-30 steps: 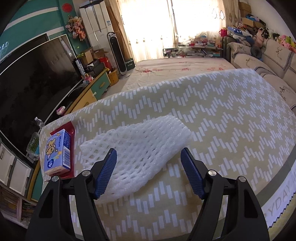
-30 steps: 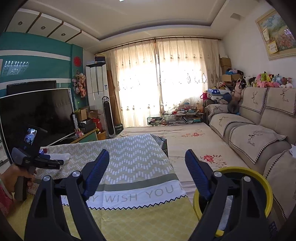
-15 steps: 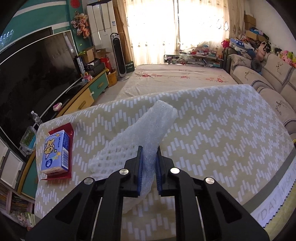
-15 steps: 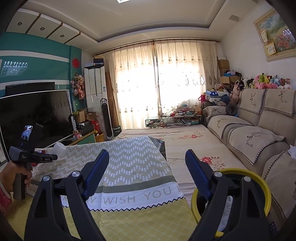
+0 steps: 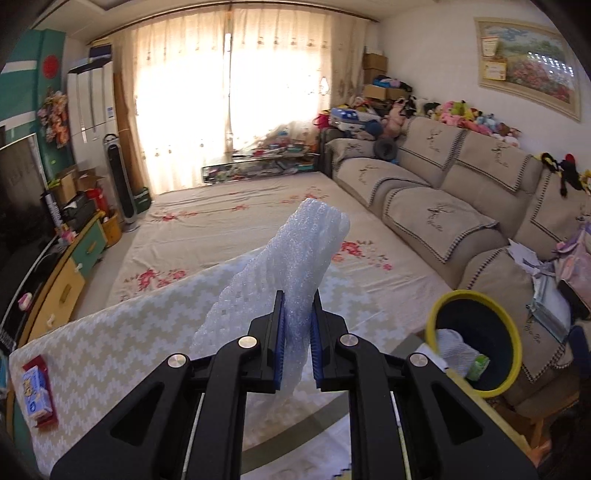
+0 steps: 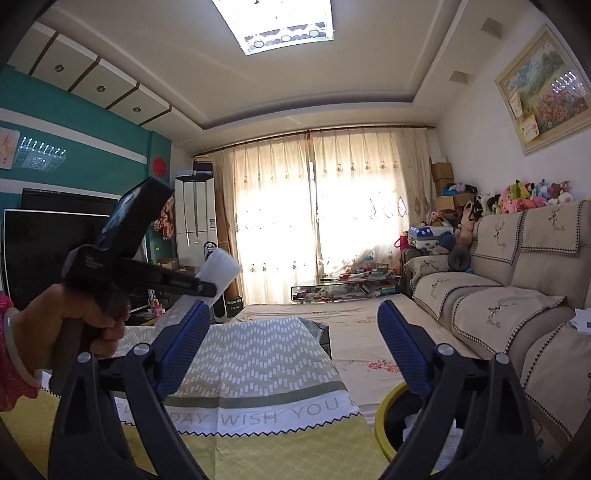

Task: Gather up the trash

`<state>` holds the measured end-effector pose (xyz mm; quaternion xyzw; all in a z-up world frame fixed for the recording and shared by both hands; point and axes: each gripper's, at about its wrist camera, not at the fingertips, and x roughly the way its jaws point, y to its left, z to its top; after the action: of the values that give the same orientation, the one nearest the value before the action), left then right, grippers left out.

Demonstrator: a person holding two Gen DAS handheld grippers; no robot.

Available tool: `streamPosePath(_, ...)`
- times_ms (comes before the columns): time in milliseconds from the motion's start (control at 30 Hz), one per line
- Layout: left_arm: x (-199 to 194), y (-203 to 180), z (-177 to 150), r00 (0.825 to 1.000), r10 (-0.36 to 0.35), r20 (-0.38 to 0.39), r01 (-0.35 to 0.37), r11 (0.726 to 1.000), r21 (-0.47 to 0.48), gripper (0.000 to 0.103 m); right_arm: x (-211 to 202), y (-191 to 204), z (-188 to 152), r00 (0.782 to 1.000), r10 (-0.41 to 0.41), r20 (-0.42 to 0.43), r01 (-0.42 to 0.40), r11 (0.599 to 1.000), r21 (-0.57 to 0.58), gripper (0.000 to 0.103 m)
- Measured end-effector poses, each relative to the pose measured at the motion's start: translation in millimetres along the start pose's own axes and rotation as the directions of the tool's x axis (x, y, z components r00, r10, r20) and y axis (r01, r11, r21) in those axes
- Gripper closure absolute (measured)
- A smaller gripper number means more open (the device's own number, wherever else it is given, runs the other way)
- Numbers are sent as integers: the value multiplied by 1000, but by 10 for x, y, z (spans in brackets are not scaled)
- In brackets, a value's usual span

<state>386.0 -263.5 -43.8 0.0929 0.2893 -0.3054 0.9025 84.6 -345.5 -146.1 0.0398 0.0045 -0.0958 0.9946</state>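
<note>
We have the white foam net sleeve (image 5: 295,266) pinched in our left gripper (image 5: 297,347), whose jaws are nearly shut on the soft, dimpled mesh so it stands up past the fingertips, clear of the zigzag tablecloth (image 5: 122,343); the bin (image 5: 476,343) with its yellow rim, right of the fingers, already holds crumpled scraps, so we judge the drop is what remains, and a blue carton (image 5: 35,387) waits far left. Our right gripper (image 6: 291,347) has been opening and holds nothing

Bright daylight thru curtains (image 5: 236,103), blown out w/ glare; ceiling lamp (image 6: 284,26) lit. Strong fisheye bending, dark vignette corners. Foreground slightly soft, mostly sharp.
</note>
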Motion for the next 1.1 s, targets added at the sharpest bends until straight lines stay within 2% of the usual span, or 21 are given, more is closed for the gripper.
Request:
streamPosePath(67, 106, -332, 118, 998, -69, -10, 69, 996, 50, 91, -102, -121, -22, 999, -3, -38, 4, 1000, 26, 16)
streamPosePath(167, 314, -949, 247, 985, -168, -35, 171, 978, 119, 91, -282, -290, -10, 999, -29, -36, 30, 999, 25, 16)
streamPosePath(267, 526, -1592, 292, 965, -255, -65, 263, 948, 180, 91, -428, -454, 2, 998, -61, -30, 62, 998, 11, 16)
streamPosePath(400, 828, -2383, 211, 924, -354, -143, 380, 894, 238, 91, -545, -605, -28, 996, -81, -28, 82, 996, 27, 15)
streamPosePath(567, 1366, -3088, -54, 873, -381, -306, 464, 844, 271, 90, -555, -774, -92, 994, -101, -43, 104, 993, 53, 15)
streamPosePath(633, 1623, -3271, -223, 849, -349, -397, 471, 840, 270, 90, -580, -838, -98, 994, -106, -36, 108, 991, 74, 15)
streamPosePath(700, 1869, -3372, -398, 814, -309, -492, 473, 844, 254, 87, -577, -881, -91, 993, -110, -38, 113, 991, 76, 15)
streamPosePath(733, 1962, -3383, -450, 798, -298, -524, 471, 851, 232, 77, -579, -895, -82, 993, -111, -38, 113, 990, 78, 15)
streamPosePath(767, 2048, -3357, -508, 776, -291, -559, 472, 856, 210, 57, -591, -912, -75, 993, -110, -35, 113, 990, 83, 15)
streamPosePath(800, 2102, -3312, -546, 761, -290, -581, 468, 865, 181, 45, -600, -911, -67, 993, -110, -32, 112, 990, 86, 15)
streamPosePath(900, 2074, -3139, -502, 757, -335, -561, 463, 881, 98, 41, -643, -932, -37, 994, -105, -17, 106, 990, 91, 15)
streamPosePath(933, 2015, -3055, -454, 767, -354, -535, 459, 886, 72, 40, -650, -923, -42, 995, -102, -15, 103, 990, 93, 15)
streamPosePath(1033, 1698, -2657, -300, 835, -389, -390, 428, 903, 15, 34, -669, -887, -40, 996, -92, -15, 93, 991, 99, 15)
streamPosePath(1100, 1387, -2398, -223, 895, -359, -267, 377, 926, 17, 27, -685, -845, -35, 996, -84, -13, 85, 992, 96, 15)
